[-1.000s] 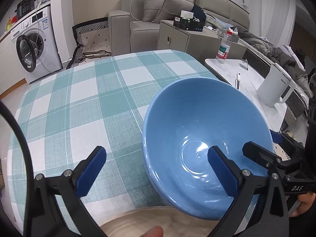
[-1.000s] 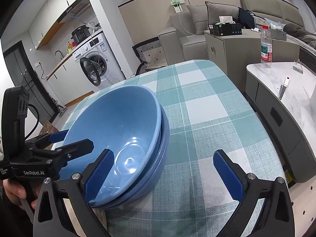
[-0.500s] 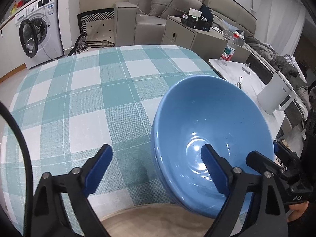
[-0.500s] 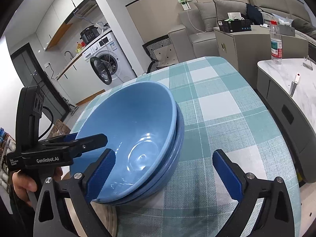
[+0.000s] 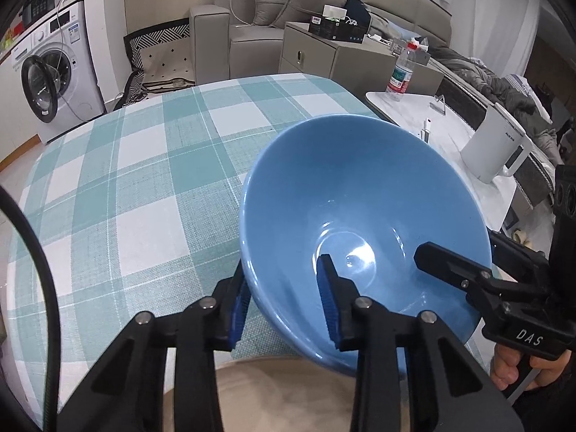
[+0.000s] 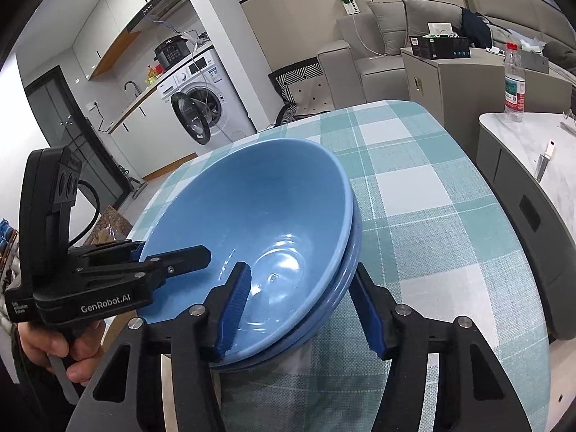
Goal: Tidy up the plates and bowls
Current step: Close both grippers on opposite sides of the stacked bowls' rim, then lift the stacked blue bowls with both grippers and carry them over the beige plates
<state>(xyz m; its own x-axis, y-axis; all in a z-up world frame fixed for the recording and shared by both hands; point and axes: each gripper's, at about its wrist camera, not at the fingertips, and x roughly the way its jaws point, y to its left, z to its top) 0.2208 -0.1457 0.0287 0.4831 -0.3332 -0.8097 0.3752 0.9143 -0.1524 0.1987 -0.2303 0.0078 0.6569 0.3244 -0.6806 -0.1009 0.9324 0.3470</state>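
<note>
A stack of blue bowls [image 5: 360, 187] [image 6: 252, 208] stands near the front edge of a table with a teal checked cloth [image 5: 144, 165] [image 6: 414, 187]. My left gripper [image 5: 282, 270] [image 6: 172, 250] straddles the stack's left rim. Its jaws are closing, with one pad inside the top bowl and the other against the outer wall, and both look pressed on. My right gripper [image 6: 302, 268] [image 5: 457, 248] straddles the right rim, also closing. Its inner pad still stands off the inner wall and its outer pad is close beside the stack.
A bare wooden table edge [image 5: 288, 388] shows below the cloth. To the right stands a white side table [image 5: 432, 122] with a kettle [image 5: 496, 144] and a water bottle [image 5: 399, 75]. A washing machine [image 5: 54, 82], a sofa [image 5: 252, 28] and a grey cabinet [image 6: 450, 75] lie beyond.
Both grippers went from wide open to narrowed around opposite rims of the bowl stack, the left more than the right. The bowls have stayed in place.
</note>
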